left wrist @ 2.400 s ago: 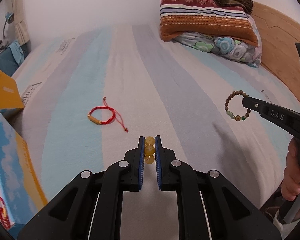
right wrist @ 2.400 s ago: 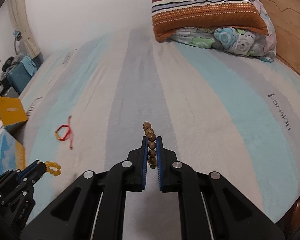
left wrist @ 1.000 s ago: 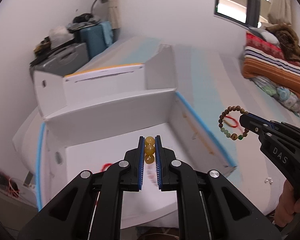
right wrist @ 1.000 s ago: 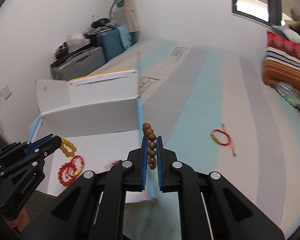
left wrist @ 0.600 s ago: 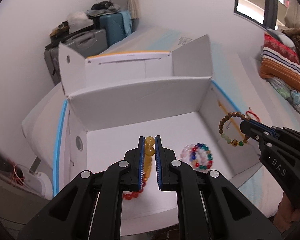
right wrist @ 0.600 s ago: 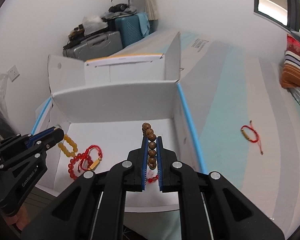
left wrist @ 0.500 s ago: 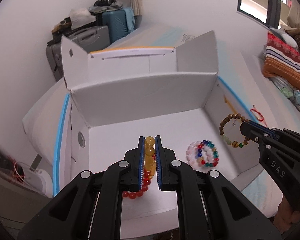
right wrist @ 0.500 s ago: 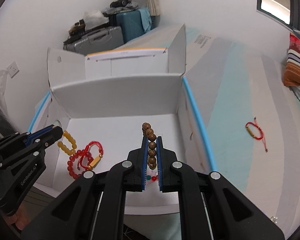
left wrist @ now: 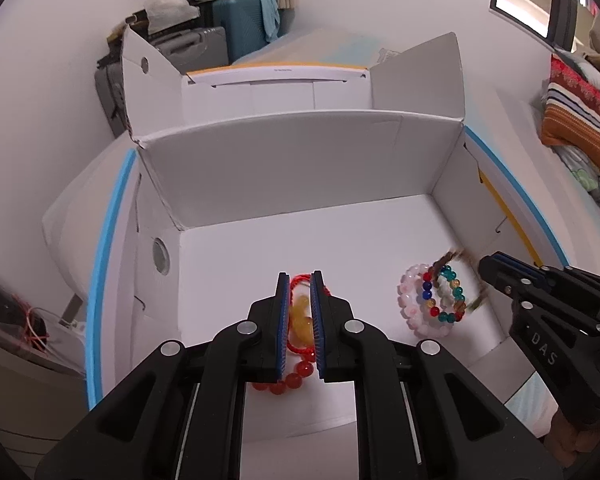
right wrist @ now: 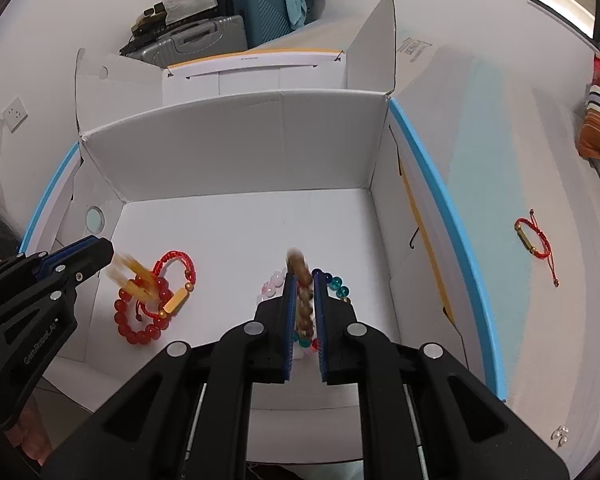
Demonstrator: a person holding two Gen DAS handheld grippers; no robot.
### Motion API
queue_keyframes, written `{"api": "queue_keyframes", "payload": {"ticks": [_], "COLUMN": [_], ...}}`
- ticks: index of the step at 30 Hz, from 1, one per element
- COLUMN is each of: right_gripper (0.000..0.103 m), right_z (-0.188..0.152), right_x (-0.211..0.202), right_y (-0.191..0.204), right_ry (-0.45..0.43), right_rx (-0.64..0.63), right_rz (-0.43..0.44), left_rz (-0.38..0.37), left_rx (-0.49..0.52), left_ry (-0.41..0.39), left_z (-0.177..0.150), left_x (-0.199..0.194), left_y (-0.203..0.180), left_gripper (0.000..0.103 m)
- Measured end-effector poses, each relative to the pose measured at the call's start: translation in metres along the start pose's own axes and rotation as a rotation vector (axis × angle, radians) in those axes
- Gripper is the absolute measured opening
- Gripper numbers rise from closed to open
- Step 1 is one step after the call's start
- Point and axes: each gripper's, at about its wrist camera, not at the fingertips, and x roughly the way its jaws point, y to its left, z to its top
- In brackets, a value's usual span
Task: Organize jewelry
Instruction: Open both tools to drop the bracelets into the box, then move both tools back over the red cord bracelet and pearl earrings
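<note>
Two handheld grippers hang over an open white cardboard box [right wrist: 236,152] on a striped bed. The left gripper [left wrist: 299,280] has its jaws slightly apart, and a blurred yellow bead bracelet [left wrist: 300,320] sits loose in the gap above a red bead bracelet [right wrist: 138,312] and a red cord bracelet [right wrist: 176,276] on the box floor. The right gripper [right wrist: 303,280] also has its jaws slightly apart, a blurred brown bead bracelet [right wrist: 302,292] between them over a multicoloured bead bracelet [left wrist: 440,300], while another red cord bracelet [right wrist: 534,238] lies on the bed [right wrist: 500,160] outside the box.
</note>
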Motion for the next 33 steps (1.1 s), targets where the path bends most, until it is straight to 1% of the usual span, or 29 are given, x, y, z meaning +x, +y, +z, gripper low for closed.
{"api": "queue_keyframes", "payload": {"ticks": [1,2,3,4,5,6,7,8,10,11,13,16,21,24,26,33], "right_gripper": [0.013,0.024,0.031,0.041,0.043,0.044,0.049,0.057,0.065,0.069,0.074,0.082,0.089,0.089,0.089,0.089], "right_z": [0.001,0.001,0.001,0.001,0.002,0.002,0.003,0.003,0.003,0.003,0.003,0.000,-0.011,-0.020,-0.027,-0.064], "right_x": [-0.001,-0.004,-0.009,-0.014,-0.018,-0.025,-0.030,-0.034,-0.048,-0.052,-0.063,-0.078,-0.102,-0.114,-0.121,-0.144], "right_y": [0.001,0.001,0.000,-0.002,-0.003,-0.005,-0.007,-0.009,-0.016,-0.019,-0.029,-0.045,-0.079,-0.106,-0.122,-0.195], "right_ry": [-0.003,-0.012,-0.030,-0.043,-0.056,-0.070,-0.082,-0.092,-0.127,-0.135,-0.158,-0.183,-0.221,-0.233,-0.239,-0.243], "right_rx": [-0.002,-0.003,0.000,0.002,0.002,0.000,0.002,0.005,0.015,0.020,0.034,0.052,0.094,0.124,0.140,0.221], "right_rz": [0.005,0.008,0.005,0.003,0.002,0.002,0.000,-0.004,-0.015,-0.020,-0.033,-0.052,-0.091,-0.109,-0.124,-0.199], "left_rz": [-0.001,-0.002,0.001,0.000,-0.003,-0.005,-0.006,-0.008,-0.017,-0.018,-0.030,-0.044,-0.068,-0.084,-0.091,-0.141], "left_rx": [0.000,0.003,0.005,0.004,0.003,0.002,0.001,-0.001,-0.006,-0.005,-0.004,-0.008,0.005,0.027,0.045,0.135], "left_ry": [0.000,-0.003,-0.008,-0.014,-0.019,-0.027,-0.032,-0.041,-0.055,-0.063,-0.079,-0.101,-0.127,-0.140,-0.143,-0.141], "left_z": [0.001,0.001,0.001,0.001,0.002,0.001,0.002,0.002,0.004,0.005,0.006,0.009,0.012,0.014,0.015,0.017], "left_x": [0.000,-0.001,-0.003,-0.005,-0.007,-0.010,-0.012,-0.014,-0.020,-0.022,-0.029,-0.037,-0.050,-0.055,-0.056,-0.052], "left_y": [0.000,-0.001,-0.002,-0.002,-0.003,-0.004,-0.005,-0.006,-0.008,-0.011,-0.017,-0.028,-0.055,-0.078,-0.093,-0.172], "left_gripper": [0.017,0.021,0.029,0.036,0.038,0.043,0.048,0.051,0.062,0.063,0.073,0.082,0.095,0.097,0.097,0.097]}}
